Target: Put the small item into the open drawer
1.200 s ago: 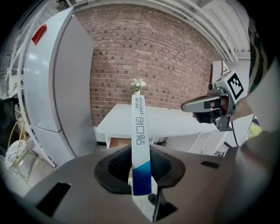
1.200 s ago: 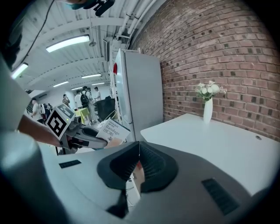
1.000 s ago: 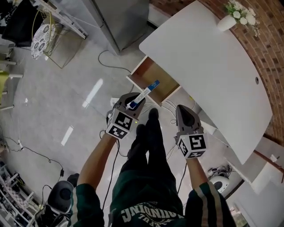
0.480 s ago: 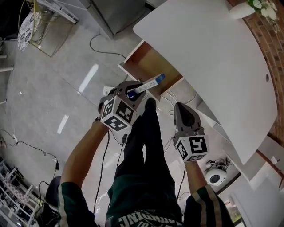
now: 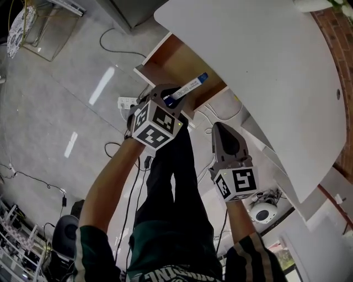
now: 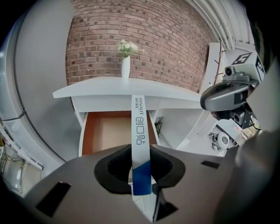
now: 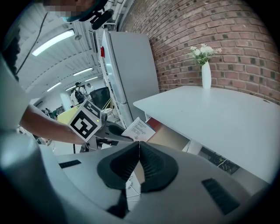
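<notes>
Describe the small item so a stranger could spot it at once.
Find the white desk against the brick wall, with its wood-lined drawer open beneath. Just before that drawer, the left gripper pinches a flat white packet. Its blue end and printed lettering set it apart.

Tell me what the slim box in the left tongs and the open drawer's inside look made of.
The slim white-and-blue box: probably thin cardboard; flat faces, crisp edges, printed lettering. The open drawer's brown inside: wood or wood-look laminate, matte; no grain visible.

Drawer rear hidden under desk; vase cut off @ top edge.
</notes>
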A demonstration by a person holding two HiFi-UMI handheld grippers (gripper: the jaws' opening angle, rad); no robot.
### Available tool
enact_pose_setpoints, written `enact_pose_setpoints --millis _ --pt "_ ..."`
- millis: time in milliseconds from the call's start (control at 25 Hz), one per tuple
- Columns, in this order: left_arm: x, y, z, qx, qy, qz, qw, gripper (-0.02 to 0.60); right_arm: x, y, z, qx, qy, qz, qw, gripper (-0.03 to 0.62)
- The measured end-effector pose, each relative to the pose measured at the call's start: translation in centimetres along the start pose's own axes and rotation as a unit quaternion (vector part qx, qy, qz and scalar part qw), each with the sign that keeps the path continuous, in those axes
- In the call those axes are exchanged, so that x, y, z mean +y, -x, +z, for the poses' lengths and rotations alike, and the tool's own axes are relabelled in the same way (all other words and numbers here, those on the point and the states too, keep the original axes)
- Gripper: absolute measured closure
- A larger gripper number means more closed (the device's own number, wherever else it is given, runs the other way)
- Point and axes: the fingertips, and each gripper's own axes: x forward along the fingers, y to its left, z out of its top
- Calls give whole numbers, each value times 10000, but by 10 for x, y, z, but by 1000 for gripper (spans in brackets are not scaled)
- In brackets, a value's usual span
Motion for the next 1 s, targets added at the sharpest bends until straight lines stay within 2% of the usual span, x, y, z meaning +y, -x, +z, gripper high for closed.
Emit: enact_pose_setpoints --millis 480,720,1000 --pt "-5 -68 16 132 166 64 9998 492 -12 -14 -32 179 -154 53 9997 569" --pt "-1 -96 29 4 497 48 9988 492 -16 -17 -44 282 -217 76 9993 569" --pt "-3 -127 28 100 557 8 9984 492 -20 -20 -53 372 -274 94 9989 569"
